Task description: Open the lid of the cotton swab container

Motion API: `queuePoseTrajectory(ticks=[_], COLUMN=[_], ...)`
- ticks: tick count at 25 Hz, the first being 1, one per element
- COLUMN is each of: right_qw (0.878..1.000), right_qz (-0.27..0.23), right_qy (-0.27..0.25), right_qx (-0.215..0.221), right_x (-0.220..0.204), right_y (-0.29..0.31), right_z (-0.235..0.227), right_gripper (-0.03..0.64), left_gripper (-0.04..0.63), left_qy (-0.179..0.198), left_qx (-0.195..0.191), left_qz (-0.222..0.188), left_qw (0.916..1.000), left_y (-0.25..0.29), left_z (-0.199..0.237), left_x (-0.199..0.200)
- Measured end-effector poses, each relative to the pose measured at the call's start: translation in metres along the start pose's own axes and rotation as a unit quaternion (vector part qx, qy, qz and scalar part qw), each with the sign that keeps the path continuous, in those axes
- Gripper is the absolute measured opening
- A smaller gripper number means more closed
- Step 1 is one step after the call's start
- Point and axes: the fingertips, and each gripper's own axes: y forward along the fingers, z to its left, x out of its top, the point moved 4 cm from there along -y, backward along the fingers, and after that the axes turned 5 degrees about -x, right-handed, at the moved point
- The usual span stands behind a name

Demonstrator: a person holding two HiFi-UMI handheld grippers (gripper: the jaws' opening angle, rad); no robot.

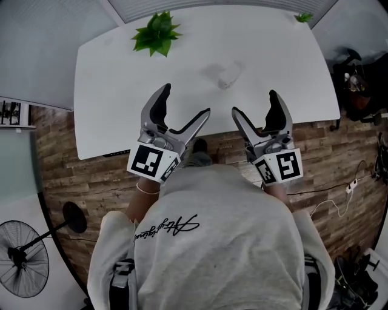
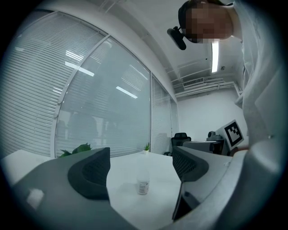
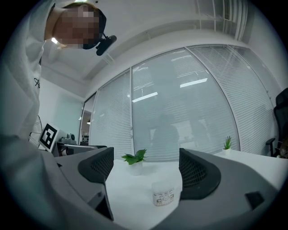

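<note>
While you hold both grippers over the near edge of the white table (image 1: pixel 115 97), each has its jaws spread wide with nothing between them. Your left gripper (image 1: pixel 185 100) and right gripper (image 1: pixel 254 103) sit side by side, clear of each other. The cotton swab container (image 1: pixel 228 75) stands upright beyond them, nearer the right gripper, lid on, touching neither. Bare tabletop lies all round it. A potted plant (image 1: pixel 156 33) sits near the far edge on your left and a smaller plant (image 1: pixel 303 17) at the far right corner, both well apart from the container.
</note>
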Motion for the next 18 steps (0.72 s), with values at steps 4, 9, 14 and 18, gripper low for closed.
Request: queuePoseTrajectory(ticks=[4, 9, 14, 18], right_qw=[1.000, 1.000, 0.999, 0.999], right_qz=[-0.003, -0.001, -0.003, -0.004], right_qy=[0.002, 0.004, 0.006, 0.005], right_qx=[-0.007, -0.021, -0.037, -0.046], right_x=[0.000, 0.000, 0.001, 0.000], right_y=[0.017, 0.036, 0.050, 0.062], right_z=[-0.002, -0.011, -0.018, -0.021], right_gripper=[0.437, 0.436, 0.436, 0.434], left_gripper=[0.417, 0.417, 0.417, 0.417], left_qy=[-0.001, -0.004, -0.004, -0.008], left_qx=[-0.010, -0.024, -0.043, -0.055], left_qz=[0.001, 0.002, 0.006, 0.009], left_qw=[0.9999, 0.9997, 0.9990, 0.9984], left_y=[0.010, 0.028, 0.042, 0.049], left_z=[0.014, 0.034, 0.046, 0.056], left_x=[-0.001, 0.001, 0.001, 0.000])
